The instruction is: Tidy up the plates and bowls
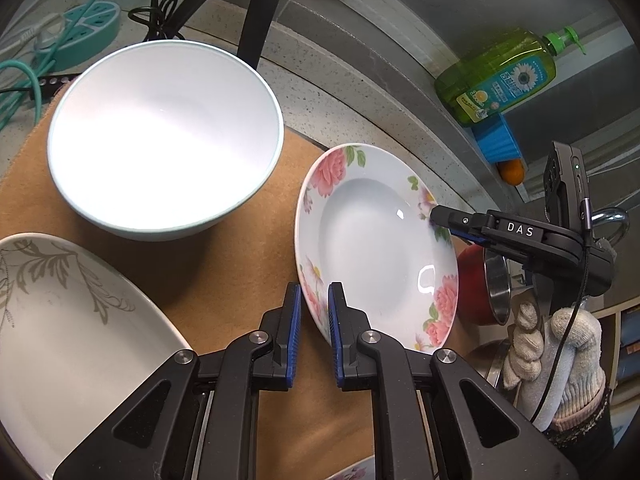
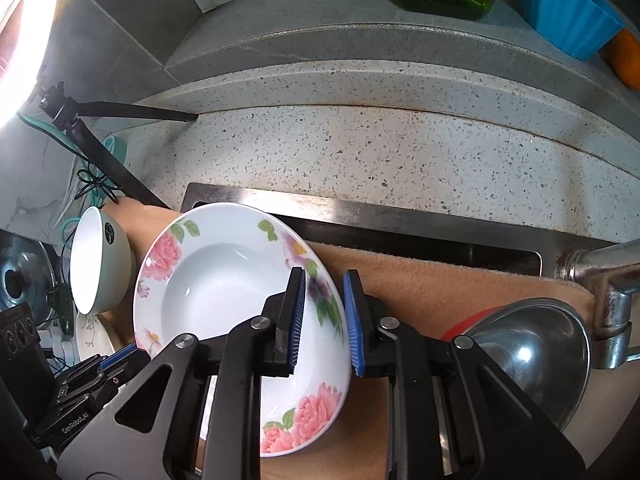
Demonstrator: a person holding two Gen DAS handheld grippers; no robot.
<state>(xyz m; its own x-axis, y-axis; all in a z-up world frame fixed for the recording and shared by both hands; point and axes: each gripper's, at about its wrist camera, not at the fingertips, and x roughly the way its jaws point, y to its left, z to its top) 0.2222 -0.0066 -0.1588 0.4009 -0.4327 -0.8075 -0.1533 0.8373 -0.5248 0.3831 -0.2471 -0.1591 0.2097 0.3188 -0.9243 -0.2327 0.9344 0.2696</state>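
Floral soup plate (image 1: 376, 248) on tan mat (image 1: 224, 264), tilted, at 3 o'clock of white bowl (image 1: 164, 136). Left gripper (image 1: 314, 334) jaws pinch its near rim; right gripper (image 2: 323, 320) jaws straddle far rim, pads seemingly not yet pressing. Glazed ceramic: stiff, slick, breakable, moderately heavy; grip the flat rim.

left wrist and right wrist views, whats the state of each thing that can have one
floral plate: empty, rim between both grippers' jaws
left gripper: shut on the floral plate's rim
right gripper: jaws around the opposite rim, grip unclear
white bowl: upright, empty, on the mat
leaf-pattern plate: empty, right way up
soap bottle: upright
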